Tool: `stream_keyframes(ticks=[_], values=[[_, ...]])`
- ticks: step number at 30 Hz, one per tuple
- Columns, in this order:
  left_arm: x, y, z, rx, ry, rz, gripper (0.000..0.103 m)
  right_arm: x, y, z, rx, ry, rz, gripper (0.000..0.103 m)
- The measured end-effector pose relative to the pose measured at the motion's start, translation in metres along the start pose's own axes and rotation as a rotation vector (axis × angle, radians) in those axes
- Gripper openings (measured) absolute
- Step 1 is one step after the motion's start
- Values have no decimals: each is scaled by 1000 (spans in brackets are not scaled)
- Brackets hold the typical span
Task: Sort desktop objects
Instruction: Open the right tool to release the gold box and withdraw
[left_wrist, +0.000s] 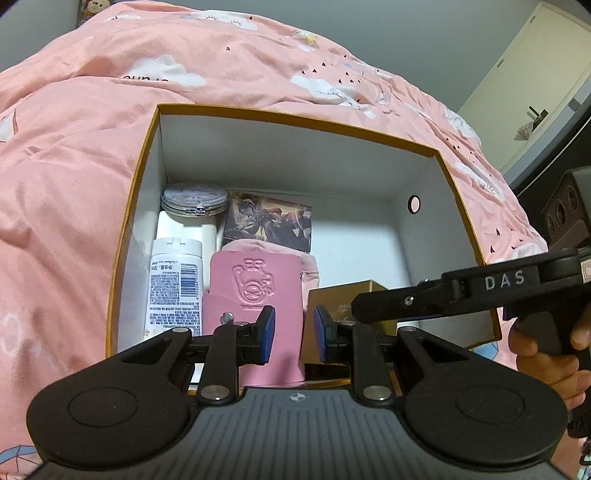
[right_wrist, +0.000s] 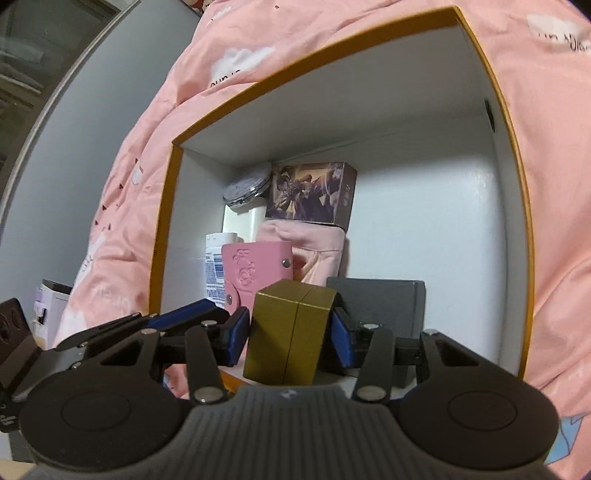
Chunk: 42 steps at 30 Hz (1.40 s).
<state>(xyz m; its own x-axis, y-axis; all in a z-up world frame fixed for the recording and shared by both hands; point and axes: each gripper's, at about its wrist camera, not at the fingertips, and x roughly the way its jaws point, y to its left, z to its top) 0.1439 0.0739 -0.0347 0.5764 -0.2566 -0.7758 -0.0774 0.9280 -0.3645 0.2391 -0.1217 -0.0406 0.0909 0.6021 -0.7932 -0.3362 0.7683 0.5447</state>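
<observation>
An orange-rimmed cardboard box (left_wrist: 295, 118) lies open on a pink duvet. Inside it are a round tin (left_wrist: 194, 199), a white bottle (left_wrist: 173, 288), a picture-printed box (left_wrist: 269, 221), a pink card holder (left_wrist: 251, 288), a pink cloth (left_wrist: 308, 269) and a grey box (right_wrist: 384, 299). My right gripper (right_wrist: 290, 332) is shut on a gold box (right_wrist: 288, 314), low at the near side of the cardboard box, in front of the grey box. My left gripper (left_wrist: 294, 332) stands slightly open just in front of the card holder, with nothing pressed between its blue pads.
The pink duvet (left_wrist: 92, 184) surrounds the box on all sides. A person's hand (left_wrist: 546, 354) holds the right gripper's handle. A black device (left_wrist: 569, 210) sits at the right edge. The right half of the box floor (left_wrist: 362, 240) is bare.
</observation>
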Motion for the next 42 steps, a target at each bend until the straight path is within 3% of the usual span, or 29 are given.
stream_keyframes(ticks=[8,20,26,31,36,42], values=[[1,2,0,-4,2,-7,25,-13,-1,-1,-57,4,-75,48],[1,0,-1,1,10,-11,25,-24,28,-7,-260,-16,-302,52],[1,0,-2,-2,13,-11,25,-12,30,-7,-301,38,-380,51],[1,3,-1,-11,9,-7,25,-9,33,-7,-318,41,-386,51],[0,3,-2,-10,7,-7,25,2,30,-9,-282,95,-331,50],[-4,-2,-6,11,-13,-3,25,1,27,-10,-256,75,-297,50]])
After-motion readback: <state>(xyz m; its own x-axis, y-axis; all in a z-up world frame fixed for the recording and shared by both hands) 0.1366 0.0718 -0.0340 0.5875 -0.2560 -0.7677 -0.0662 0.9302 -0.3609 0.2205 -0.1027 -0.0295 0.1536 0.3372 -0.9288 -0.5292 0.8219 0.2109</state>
